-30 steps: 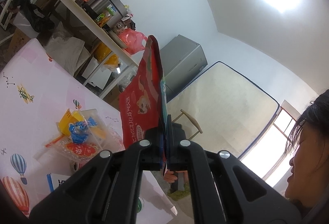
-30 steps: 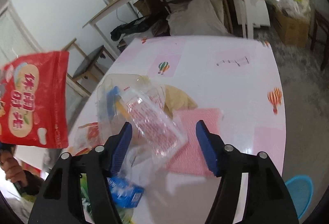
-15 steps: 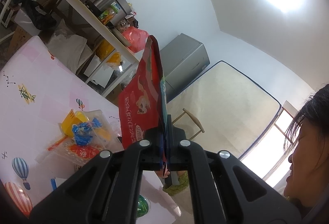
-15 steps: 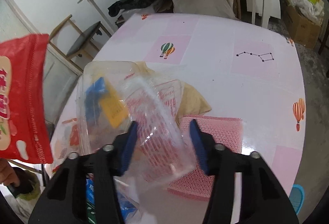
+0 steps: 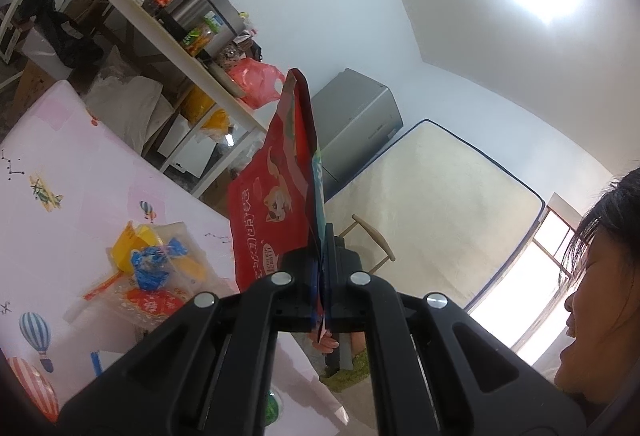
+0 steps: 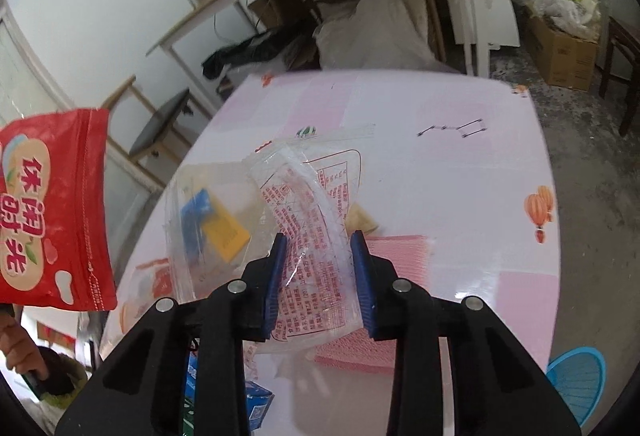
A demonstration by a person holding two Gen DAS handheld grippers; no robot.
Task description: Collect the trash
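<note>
Left hand-held gripper (image 5: 322, 276) is clamped tight on the bottom edge of the red snack bag (image 5: 276, 192), which stands upright above the jaws, clear of the bench (image 5: 72, 164). In the right wrist view the same bag hangs at 9 o'clock, off the bench edge.

Right hand-held gripper (image 6: 318, 268) has its blue fingers (image 6: 276, 272) partly closed around a clear plastic wrapper with red print (image 6: 316, 236); a gap shows between the pads, so the film looks pinched only loosely, and I cannot tell whether it is really secured. Wrapper is over the bench centre, above a pink cloth (image 6: 400, 256).

Risks:
- Film is slick and crumpled, so it could slip out of the jaws on lifting if the grip doesn't tighten.
- A second clear bag with blue and yellow pieces (image 6: 212, 220) sits touching at 10 o'clock and may drag along or spill.
- Red bag's mouth looks nearly flat shut from the left view, so the wrapper could miss it and drop to the floor.
- Blue carton (image 6: 256, 404) at 6 o'clock could get knocked.
</note>
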